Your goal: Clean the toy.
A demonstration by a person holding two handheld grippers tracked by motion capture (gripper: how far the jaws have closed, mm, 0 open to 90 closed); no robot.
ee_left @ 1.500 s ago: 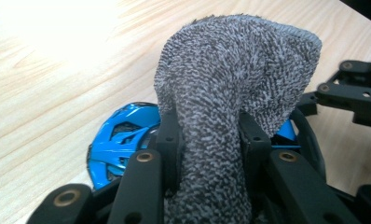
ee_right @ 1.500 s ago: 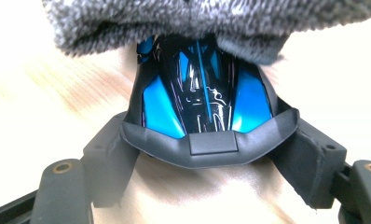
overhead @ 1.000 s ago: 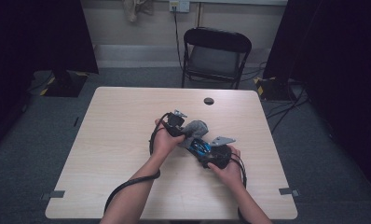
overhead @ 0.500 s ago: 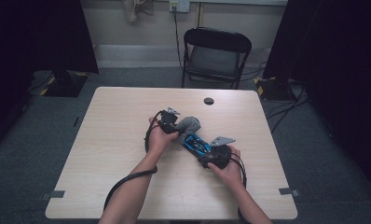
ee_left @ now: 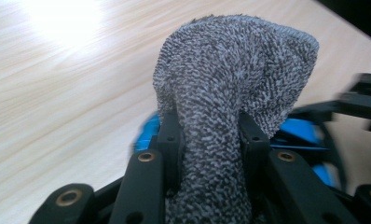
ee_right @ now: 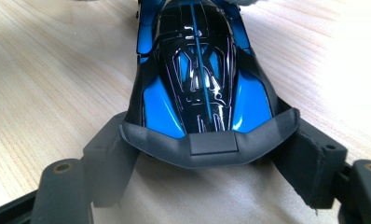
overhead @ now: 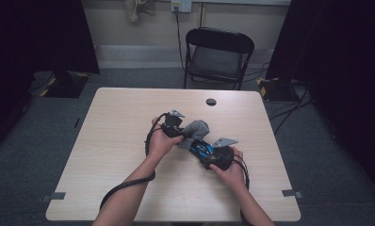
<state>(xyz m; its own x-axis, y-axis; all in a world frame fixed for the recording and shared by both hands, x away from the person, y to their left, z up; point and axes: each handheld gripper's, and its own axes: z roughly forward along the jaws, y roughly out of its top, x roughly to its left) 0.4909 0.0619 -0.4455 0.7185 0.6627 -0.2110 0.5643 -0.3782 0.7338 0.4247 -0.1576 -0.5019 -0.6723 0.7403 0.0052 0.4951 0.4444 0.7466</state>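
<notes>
Grey cloth pinched in the left tongs (ee_left: 210, 140), blue toy car (ee_right: 200, 70) gripped by the right tongs (ee_right: 207, 158)
The left tongs are clamped tight on a bunched grey cloth (ee_left: 230, 79), which rises ahead of them and hides most of the car just beyond; only blue slivers show either side. The right tongs stand wide, their pads pressed against the car's rear flanks, its black spoiler between them; the nose runs off the top edge of the right gripper view. From above, cloth and car sit between both tongs over the pale surface (overhead: 129, 117), details too small to read; a small dark disc (overhead: 211, 101) lies well beyond
</notes>
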